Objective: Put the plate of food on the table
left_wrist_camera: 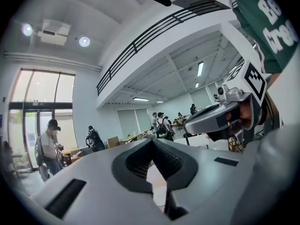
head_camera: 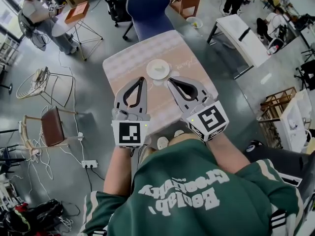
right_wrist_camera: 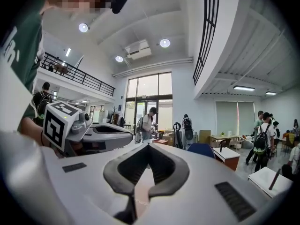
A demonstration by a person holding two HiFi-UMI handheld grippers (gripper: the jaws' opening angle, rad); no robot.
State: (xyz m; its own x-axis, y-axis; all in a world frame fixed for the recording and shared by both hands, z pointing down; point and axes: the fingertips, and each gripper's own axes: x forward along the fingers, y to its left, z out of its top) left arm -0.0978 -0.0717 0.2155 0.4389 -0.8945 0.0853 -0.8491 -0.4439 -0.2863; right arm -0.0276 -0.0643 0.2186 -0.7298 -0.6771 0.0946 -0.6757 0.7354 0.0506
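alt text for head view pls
A person in a green sweatshirt holds the left tool and right tool, both shut and empty, above a small table bearing a white plate of food. A blue chair stands at its far side.

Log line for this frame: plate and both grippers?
plate: on table, food on it | left gripper: shut, empty, clear of plate | right gripper: shut, empty, clear of plate

The plate (head_camera: 149, 69) is white, with yellow-green food (head_camera: 158, 71). The table (head_camera: 125, 63) is pinkish beige with pale patterned bands. The left gripper (head_camera: 142, 80) and right gripper (head_camera: 170, 80) are grey, black-lined, with black-and-white marker cubes. The chair (head_camera: 147, 9) is dark blue.
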